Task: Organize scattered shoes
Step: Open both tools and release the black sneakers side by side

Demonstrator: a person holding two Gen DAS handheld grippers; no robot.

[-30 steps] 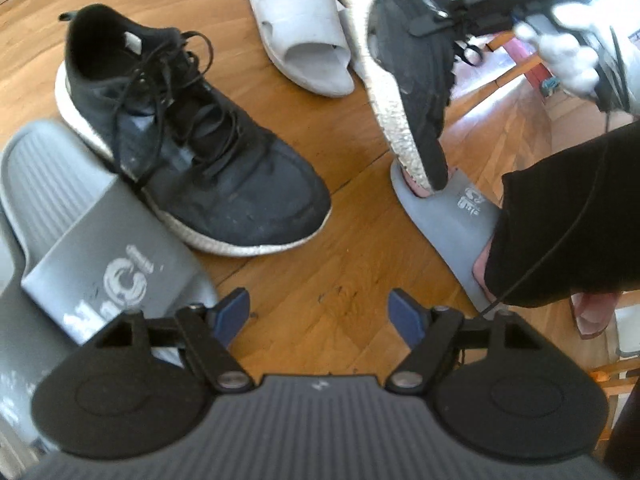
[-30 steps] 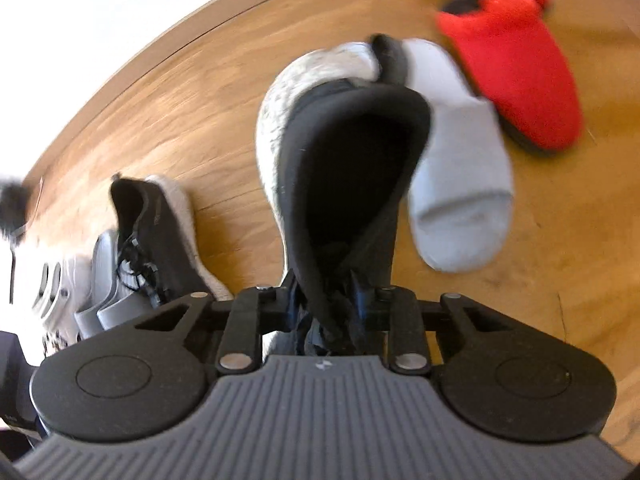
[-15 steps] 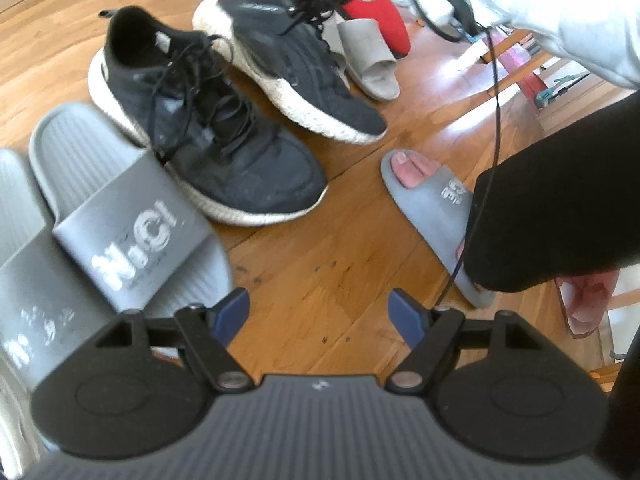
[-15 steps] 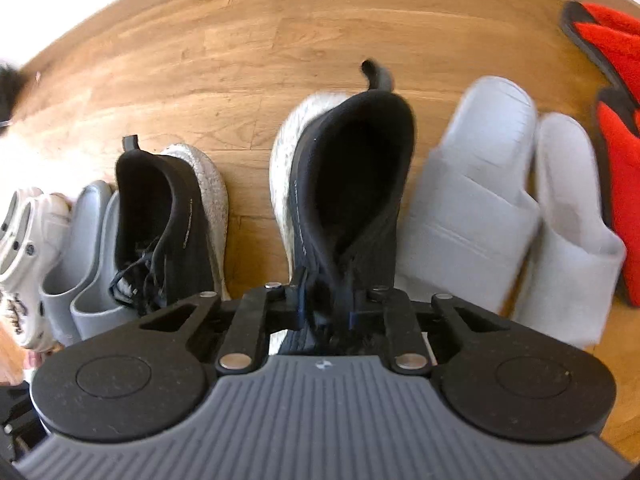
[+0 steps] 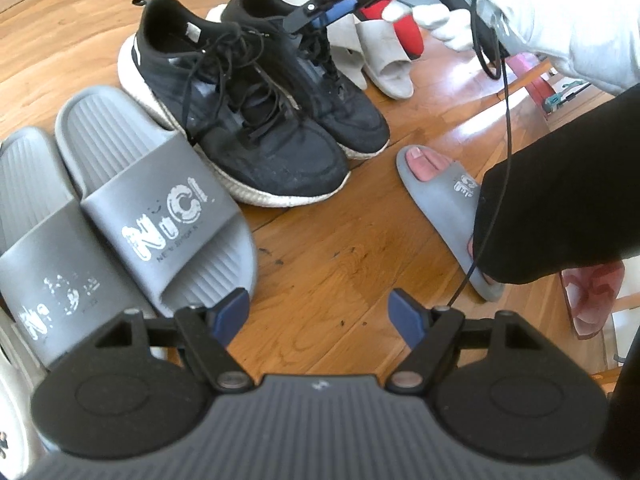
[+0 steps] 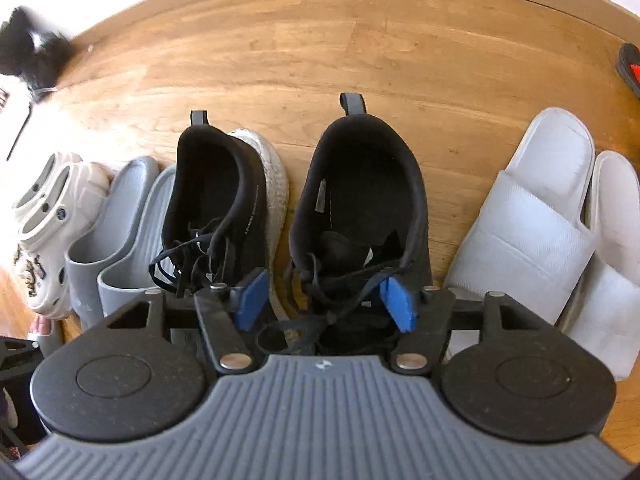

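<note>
Two black sneakers with white soles stand side by side on the wood floor, heels toward the wall. The one just set down (image 6: 360, 184) (image 5: 340, 92) is to the right of its mate (image 6: 220, 200) (image 5: 260, 132). My right gripper (image 6: 325, 302) hovers over its tongue and laces. Its jaws are opening, and the blue pads stand clear of the shoe on both sides. In the left wrist view a white-gloved hand (image 5: 520, 12) holds that gripper above the laces. My left gripper (image 5: 320, 316) is open over bare floor with nothing between its fingers.
A pair of grey slides (image 5: 160, 200) (image 6: 120, 232) lies left of the sneakers, with white clogs (image 6: 44, 220) beyond. Pale slippers (image 6: 540, 220) and a red slipper (image 6: 630, 68) lie to the right. A person's foot in a grey slide (image 5: 440, 184) stands nearby.
The right gripper carried the sneaker down from the air and set it beside its mate. Its jaws, shut on the shoe before, have now opened.
</note>
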